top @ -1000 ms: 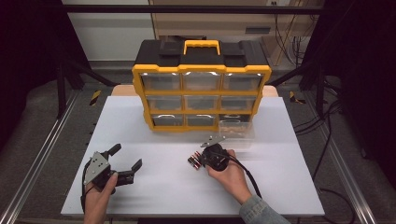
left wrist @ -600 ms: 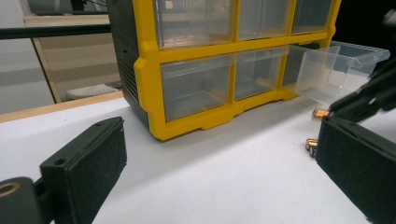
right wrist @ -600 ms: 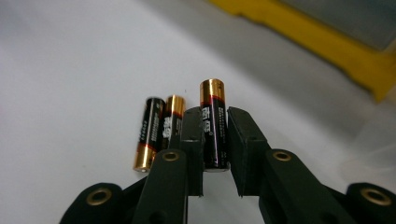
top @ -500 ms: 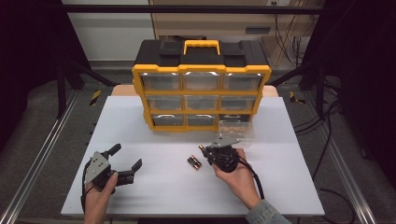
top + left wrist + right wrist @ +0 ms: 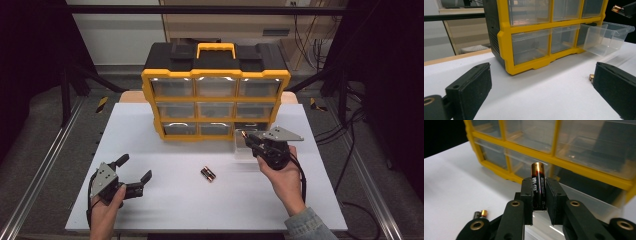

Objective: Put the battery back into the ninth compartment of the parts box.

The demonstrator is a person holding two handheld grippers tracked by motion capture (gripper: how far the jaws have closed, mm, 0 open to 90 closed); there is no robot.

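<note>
With our right gripper clamped on the battery, we should center it above the open drawer before releasing; left gripper jaws apart.

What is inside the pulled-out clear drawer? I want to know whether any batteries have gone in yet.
The clear drawer looks empty through its walls in the left gripper view. In the high view the right gripper, shut on a battery, covers part of it.

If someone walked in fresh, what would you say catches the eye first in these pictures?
The yellow-and-black drawer cabinet at the back of the white table, its bottom-right clear drawer pulled out. Next, the right gripper pinching a battery upright by that drawer, with more batteries lying mid-table.
</note>
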